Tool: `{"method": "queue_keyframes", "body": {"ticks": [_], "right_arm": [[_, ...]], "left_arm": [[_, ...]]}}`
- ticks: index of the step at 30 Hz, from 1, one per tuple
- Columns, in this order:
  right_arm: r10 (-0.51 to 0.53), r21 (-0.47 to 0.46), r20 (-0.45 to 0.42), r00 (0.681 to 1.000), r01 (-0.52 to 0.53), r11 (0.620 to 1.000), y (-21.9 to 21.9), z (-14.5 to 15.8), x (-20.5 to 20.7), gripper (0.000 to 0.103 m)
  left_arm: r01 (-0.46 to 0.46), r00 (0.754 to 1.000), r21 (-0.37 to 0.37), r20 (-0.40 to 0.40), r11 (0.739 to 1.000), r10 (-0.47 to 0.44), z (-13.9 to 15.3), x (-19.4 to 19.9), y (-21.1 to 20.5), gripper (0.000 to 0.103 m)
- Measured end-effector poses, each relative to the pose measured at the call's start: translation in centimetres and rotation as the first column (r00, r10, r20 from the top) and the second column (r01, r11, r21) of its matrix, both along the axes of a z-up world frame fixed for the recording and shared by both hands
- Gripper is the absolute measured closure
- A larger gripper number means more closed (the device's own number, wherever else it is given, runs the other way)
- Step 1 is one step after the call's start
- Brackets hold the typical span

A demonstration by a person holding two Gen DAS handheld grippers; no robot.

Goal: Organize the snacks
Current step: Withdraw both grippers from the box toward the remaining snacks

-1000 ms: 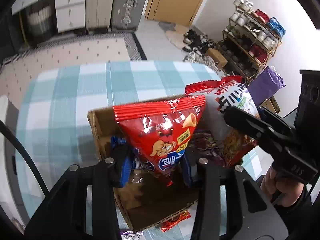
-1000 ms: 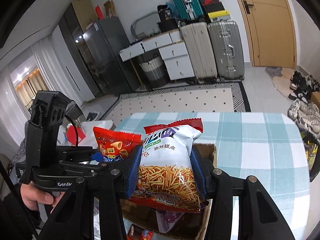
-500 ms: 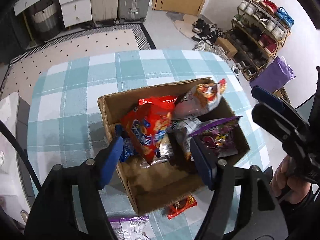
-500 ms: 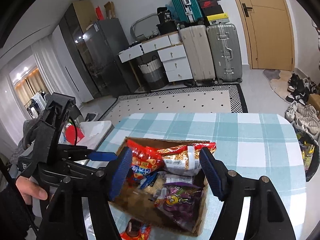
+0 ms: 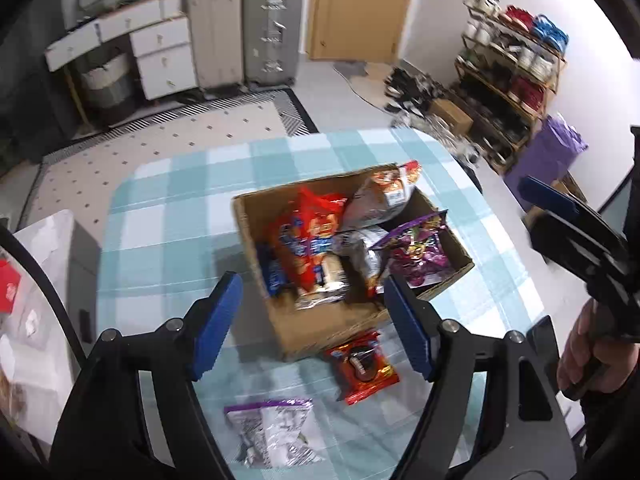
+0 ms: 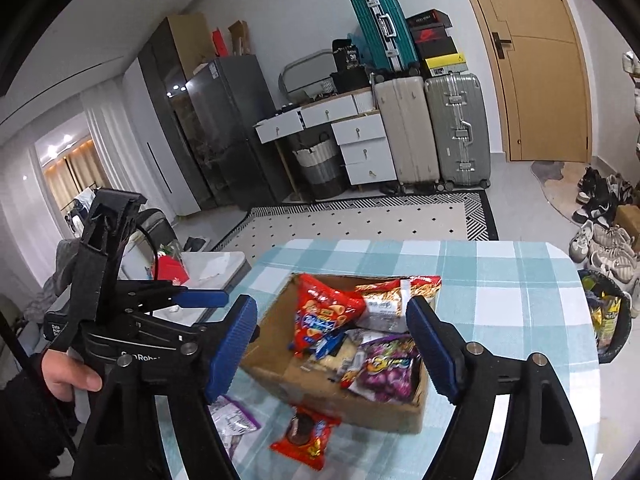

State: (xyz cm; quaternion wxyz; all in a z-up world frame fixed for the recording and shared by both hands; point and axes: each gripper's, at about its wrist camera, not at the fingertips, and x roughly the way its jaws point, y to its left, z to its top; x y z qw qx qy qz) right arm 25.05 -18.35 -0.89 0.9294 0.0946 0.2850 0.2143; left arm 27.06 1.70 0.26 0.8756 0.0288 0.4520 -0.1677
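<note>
A cardboard box (image 5: pixel 256 236) (image 6: pixel 280 364) stands on the checked table and holds several snack bags: a red chip bag (image 5: pixel 310 240) (image 6: pixel 320 312), a white-and-red noodle-snack bag (image 5: pixel 380 196) (image 6: pixel 396 292) and a purple bag (image 5: pixel 416 248) (image 6: pixel 386 372). A small red packet (image 5: pixel 362 366) (image 6: pixel 306 436) and a white-purple packet (image 5: pixel 276 432) (image 6: pixel 232 424) lie on the table in front of the box. My left gripper (image 5: pixel 312 320) is open and empty, raised above the box's near side. My right gripper (image 6: pixel 332 348) is open and empty above the box.
The table (image 5: pixel 168 208) has a teal checked cloth with rounded edges. A white side table (image 6: pixel 216 264) stands to its left. Suitcases (image 6: pixel 436 128), drawers and a shoe rack (image 5: pixel 508 80) stand beyond. A bin (image 6: pixel 608 312) stands to the table's right.
Both grippers let go of their bags, the red chip bag and the noodle-snack bag, which now lie in the box. Both opened wide and pulled up and back from the box.
</note>
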Motion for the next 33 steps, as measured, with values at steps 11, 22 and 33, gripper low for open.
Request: {"method": "queue_keyframes", "body": {"ticks": [11,22,33], "right_arm": [[0.076,0.001,0.048,0.996,-0.076,0.997,3.0,-1.4,-5.5,0.005],[0.113,0.028,0.021,0.993,-0.114,0.993,4.3,-4.8,-7.5,0.001],[0.194,0.067,-0.057,0.979,-0.19,0.979,4.8,-9.4,-7.7,0.001]], "left_arm": [[-0.054,0.984,-0.046,0.167,0.998,0.061,0.5,-7.7,4.5,0.023],[-0.253,0.936,-0.009,0.252,0.967,0.247,-0.9,-13.7,6.3,0.017],[-0.357,0.921,0.135,0.217,0.924,0.325,-6.9,-13.4,5.8,0.016]]}}
